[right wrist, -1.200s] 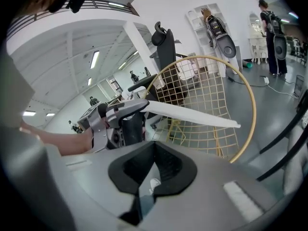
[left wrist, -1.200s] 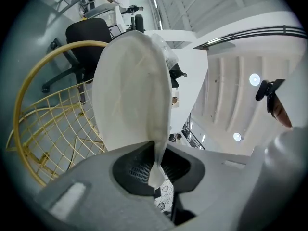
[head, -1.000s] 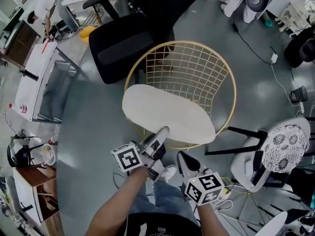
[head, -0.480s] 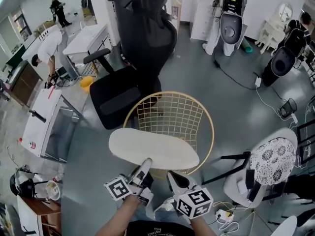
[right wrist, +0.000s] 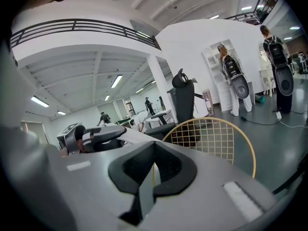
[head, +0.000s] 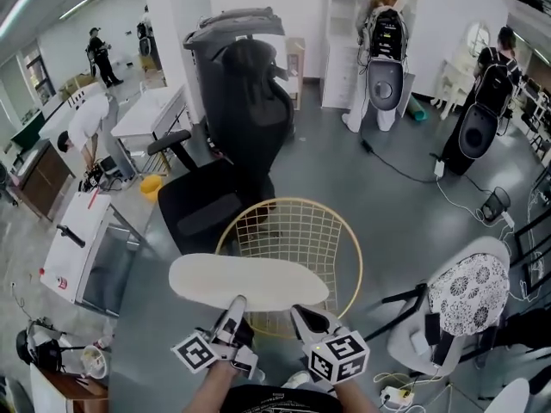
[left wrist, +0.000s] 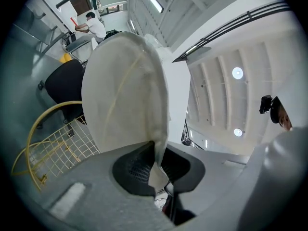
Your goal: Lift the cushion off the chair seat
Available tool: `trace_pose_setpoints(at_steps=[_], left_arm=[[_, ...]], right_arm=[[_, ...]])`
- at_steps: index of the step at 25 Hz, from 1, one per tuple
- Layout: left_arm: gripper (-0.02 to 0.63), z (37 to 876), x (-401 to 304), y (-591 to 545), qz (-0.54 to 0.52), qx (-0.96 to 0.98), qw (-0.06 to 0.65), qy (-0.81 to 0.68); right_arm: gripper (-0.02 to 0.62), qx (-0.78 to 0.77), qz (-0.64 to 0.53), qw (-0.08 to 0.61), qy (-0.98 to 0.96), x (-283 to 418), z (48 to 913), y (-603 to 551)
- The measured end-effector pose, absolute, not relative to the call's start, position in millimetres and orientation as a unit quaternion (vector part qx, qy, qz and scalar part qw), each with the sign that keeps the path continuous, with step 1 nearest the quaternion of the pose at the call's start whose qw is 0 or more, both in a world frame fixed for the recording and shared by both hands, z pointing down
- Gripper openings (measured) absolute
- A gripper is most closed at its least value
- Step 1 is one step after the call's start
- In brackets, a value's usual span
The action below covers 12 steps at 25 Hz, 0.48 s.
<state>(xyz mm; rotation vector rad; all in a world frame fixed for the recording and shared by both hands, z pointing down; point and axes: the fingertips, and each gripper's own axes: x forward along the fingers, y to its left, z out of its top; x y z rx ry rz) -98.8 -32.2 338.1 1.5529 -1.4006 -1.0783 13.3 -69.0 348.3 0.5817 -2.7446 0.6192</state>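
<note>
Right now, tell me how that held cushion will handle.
Probably fairly stiff: the cushion juts out flat from the left gripper and right gripper without sagging. Likely light, since a pinch on its thin rim carries it.

A black office chair stands beside what seems a white desk.

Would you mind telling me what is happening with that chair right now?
A person grips a white cushion by its near edge with two grippers; the left gripper and the right gripper are both shut on it. The cushion is held roughly level above the gold wire chair, clear of its seat.
</note>
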Motion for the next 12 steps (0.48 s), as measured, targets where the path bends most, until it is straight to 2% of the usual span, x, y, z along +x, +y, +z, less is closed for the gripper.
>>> trace_pose_setpoints(at_steps=[12], left_arm=[[0.028,308,-87,-28,-0.454,0.595,0.369,-0.551]], right_arm=[[-0.002,0.184,0.147,0.130,-0.963,18,315,-58]])
